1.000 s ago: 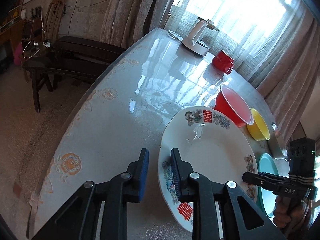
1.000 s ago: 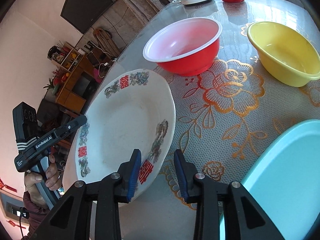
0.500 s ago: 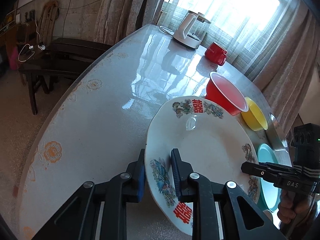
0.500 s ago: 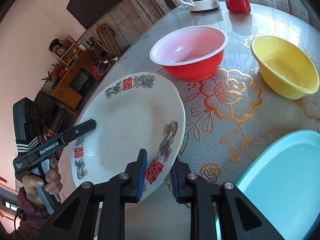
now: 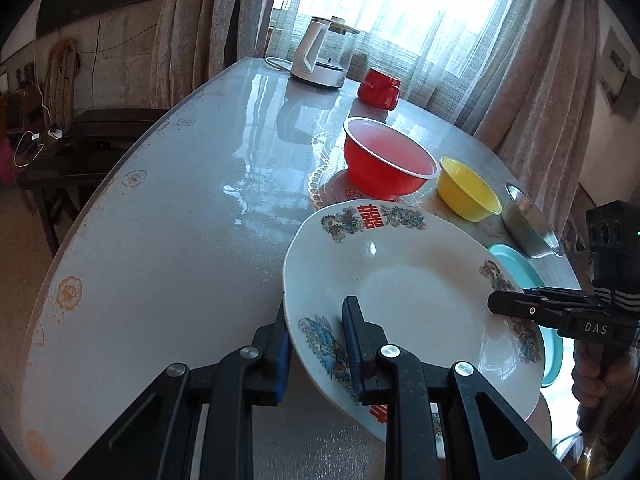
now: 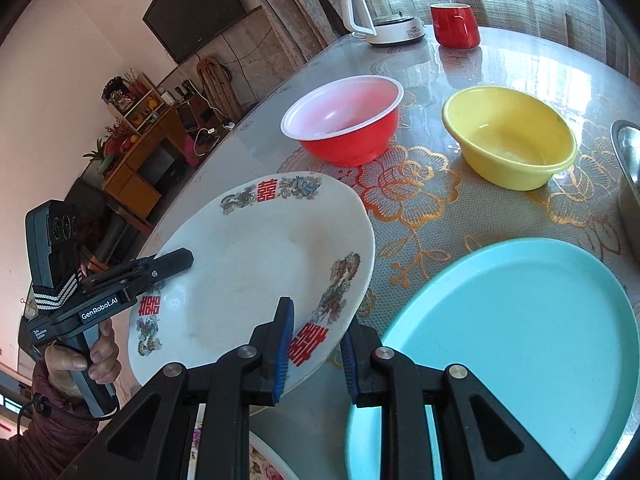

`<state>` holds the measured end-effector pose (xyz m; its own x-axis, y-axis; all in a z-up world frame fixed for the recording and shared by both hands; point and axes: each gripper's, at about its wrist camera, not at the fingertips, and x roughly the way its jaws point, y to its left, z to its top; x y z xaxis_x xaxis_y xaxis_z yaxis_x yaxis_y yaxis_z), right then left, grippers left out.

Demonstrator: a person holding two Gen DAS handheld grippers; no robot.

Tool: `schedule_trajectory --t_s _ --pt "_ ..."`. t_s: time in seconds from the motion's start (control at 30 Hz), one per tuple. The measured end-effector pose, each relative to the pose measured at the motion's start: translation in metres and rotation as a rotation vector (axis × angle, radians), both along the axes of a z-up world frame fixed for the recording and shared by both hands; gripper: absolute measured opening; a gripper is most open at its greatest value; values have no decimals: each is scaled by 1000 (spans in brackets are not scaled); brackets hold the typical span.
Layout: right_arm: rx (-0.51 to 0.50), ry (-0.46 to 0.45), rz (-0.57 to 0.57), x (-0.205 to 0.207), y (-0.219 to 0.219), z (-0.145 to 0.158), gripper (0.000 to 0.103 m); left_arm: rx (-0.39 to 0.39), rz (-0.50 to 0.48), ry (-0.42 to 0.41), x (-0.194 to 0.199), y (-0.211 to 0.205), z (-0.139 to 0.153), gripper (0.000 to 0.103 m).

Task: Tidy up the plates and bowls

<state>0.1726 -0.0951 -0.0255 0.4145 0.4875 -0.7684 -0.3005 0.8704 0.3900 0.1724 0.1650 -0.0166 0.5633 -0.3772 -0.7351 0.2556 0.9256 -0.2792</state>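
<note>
Both the left gripper (image 5: pixel 316 344) and right gripper (image 6: pixel 316 346) clamp the plate's (image 5: pixel 408 292) rim. Ahead: red bowl (image 6: pixel 344 120), yellow bowl (image 6: pixel 508 136); teal tray (image 6: pixel 520 344) just right.

A big white plate (image 5: pixel 416 296) with red signs and little dragon pictures on its rim is up off the table, tipped a bit, its rim pinched on two sides. A red bowl (image 6: pixel 344 120) that is white inside sits upright on the table past the plate. Just beside it sits a yellow bowl (image 6: pixel 510 136), also upright. A flat blue-green plate (image 6: pixel 520 344) lies near the table edge. A shiny metal bowl (image 5: pixel 528 220) sits near the yellow one.
</note>
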Motion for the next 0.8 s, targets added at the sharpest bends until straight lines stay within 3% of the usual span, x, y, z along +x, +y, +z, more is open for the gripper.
schedule_trajectory --t_s 0.47,0.8 --pt "5 -67 -31 -31 -25 14 23 34 -98 -91 -18 -36 21 25" --pt "-2 -101 -126 -63 -64 21 25 68 -238 -120 -22 -95 34 26"
